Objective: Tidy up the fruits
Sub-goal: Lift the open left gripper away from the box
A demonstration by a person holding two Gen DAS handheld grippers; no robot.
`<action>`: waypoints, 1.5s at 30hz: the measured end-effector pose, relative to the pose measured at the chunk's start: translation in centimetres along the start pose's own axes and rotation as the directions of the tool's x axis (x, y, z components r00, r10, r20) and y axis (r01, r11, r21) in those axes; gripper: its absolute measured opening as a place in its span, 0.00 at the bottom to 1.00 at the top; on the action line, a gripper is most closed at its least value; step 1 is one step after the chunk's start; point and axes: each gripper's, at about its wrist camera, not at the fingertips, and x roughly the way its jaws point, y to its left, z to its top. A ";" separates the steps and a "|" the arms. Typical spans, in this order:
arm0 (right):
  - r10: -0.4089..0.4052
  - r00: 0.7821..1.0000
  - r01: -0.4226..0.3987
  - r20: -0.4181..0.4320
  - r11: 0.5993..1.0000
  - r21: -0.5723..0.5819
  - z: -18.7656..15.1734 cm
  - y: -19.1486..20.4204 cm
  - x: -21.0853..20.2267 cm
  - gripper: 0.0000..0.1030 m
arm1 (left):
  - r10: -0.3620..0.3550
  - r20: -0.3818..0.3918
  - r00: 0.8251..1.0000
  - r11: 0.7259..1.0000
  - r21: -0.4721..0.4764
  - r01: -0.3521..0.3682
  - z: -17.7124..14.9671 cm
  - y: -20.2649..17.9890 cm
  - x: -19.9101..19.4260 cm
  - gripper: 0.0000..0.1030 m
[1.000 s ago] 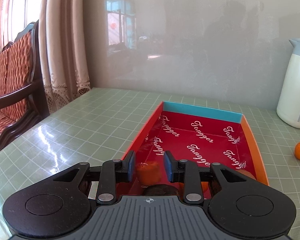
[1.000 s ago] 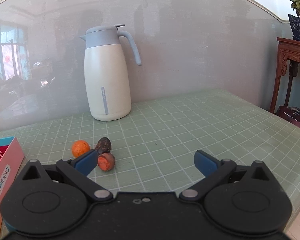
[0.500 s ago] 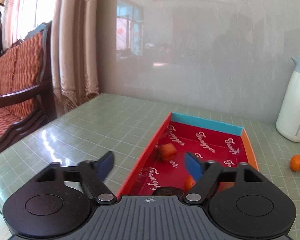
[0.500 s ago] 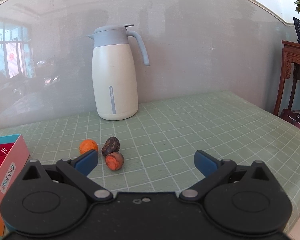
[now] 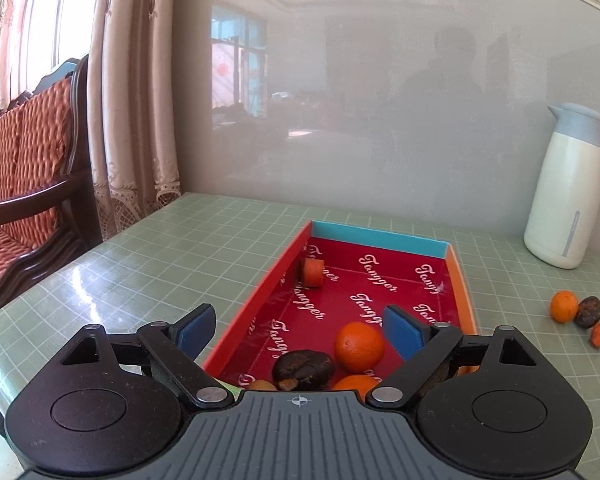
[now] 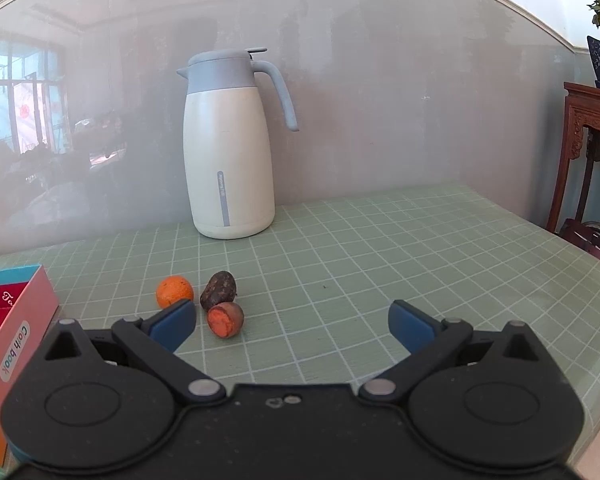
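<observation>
A red box [image 5: 384,248] with orange walls lies on the table. Inside it are an orange carrot piece [image 5: 313,272] at the far left, an orange [image 5: 358,346], a dark fruit [image 5: 302,369] and another orange [image 5: 354,385] partly hidden by my gripper body. My left gripper [image 5: 300,330] is open and empty above the box's near end. On the table lie an orange [image 6: 174,291], a dark fruit [image 6: 218,289] and a small orange-faced piece [image 6: 225,319]. My right gripper [image 6: 291,324] is open and empty, just right of them.
A white and grey thermos jug [image 6: 230,148] stands at the wall behind the loose fruits. A wooden chair with red cushions [image 5: 20,184] and curtains stand left of the table. A dark wooden stand [image 6: 588,152] with a plant pot is at the right.
My left gripper opened, let go of the carrot piece in the box, and drew back and up. My right gripper moved left, nearer the loose fruits.
</observation>
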 end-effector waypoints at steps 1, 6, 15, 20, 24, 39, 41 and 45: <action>-0.002 1.000 0.002 -0.001 1.000 -0.001 0.0 -0.1 0.1 1.00 | -0.004 0.001 1.000 1.000 0.003 0.004 -0.1 -0.1 -0.3 0.88; -0.003 1.000 0.003 -0.006 1.000 -0.001 0.0 -0.8 -0.1 1.00 | -0.031 0.003 1.000 0.999 0.011 0.031 -0.6 -0.4 -1.5 0.90; 0.013 1.000 -0.014 -0.010 1.000 -0.017 -0.1 -1.4 -0.2 1.00 | -0.074 0.023 0.997 0.997 0.026 0.073 -1.6 -1.1 -3.7 0.92; 0.050 0.999 -0.051 -0.019 0.998 -0.031 -0.2 -0.4 -0.1 1.00 | -0.061 0.030 0.998 0.998 0.024 0.060 -2.2 -0.4 -4.6 0.94; 0.076 0.997 -0.078 -0.022 0.995 -0.070 -0.4 1.2 0.0 1.00 | -0.039 0.043 0.998 0.999 0.013 0.038 -2.5 0.6 -5.1 0.96; 0.131 0.989 -0.138 -0.063 0.984 -0.116 -0.5 3.5 1.9 0.99 | 0.038 0.089 0.995 0.999 -0.027 -0.036 -3.1 5.1 -6.0 0.99; 0.162 0.984 -0.170 -0.079 0.978 -0.122 -0.5 3.4 2.5 0.94 | 0.044 0.094 0.995 0.998 -0.041 -0.040 -3.1 5.6 -6.0 1.00; 0.198 0.971 -0.217 -0.133 0.966 -0.142 -0.5 3.5 4.0 0.77 | 0.053 0.086 0.995 0.997 -0.069 -0.047 -3.1 6.5 -5.7 1.00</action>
